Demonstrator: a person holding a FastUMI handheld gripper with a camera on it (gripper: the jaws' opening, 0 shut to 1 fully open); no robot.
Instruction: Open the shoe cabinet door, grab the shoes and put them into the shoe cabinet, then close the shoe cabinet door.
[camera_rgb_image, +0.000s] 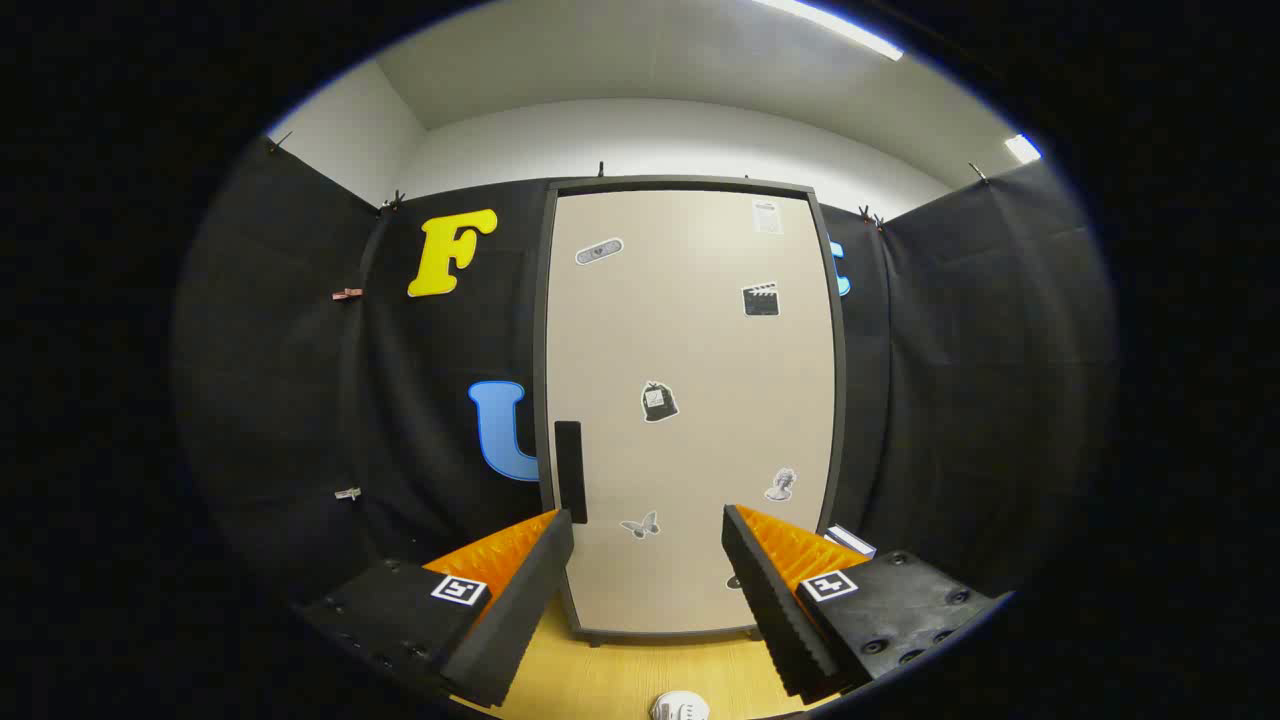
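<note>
Step 1, door not yet opened: tall beige shoe cabinet door (690, 400) w/ dark frame sits shut, centre frame. Gripper (648, 525) spread wide, holding nothing. Next: reach the black vertical handle (569, 470), centre-left by left fingertip, grip & pull. White shoe (681, 707) at bottom centre on wood floor (640, 670).

I can read no words or numbers. The small label (767, 216) high on the shoe cabinet door (690, 400) is too tiny to make out; my gripper (645, 518), fingers spread apart, carries only square coded markers (459, 589).
</note>
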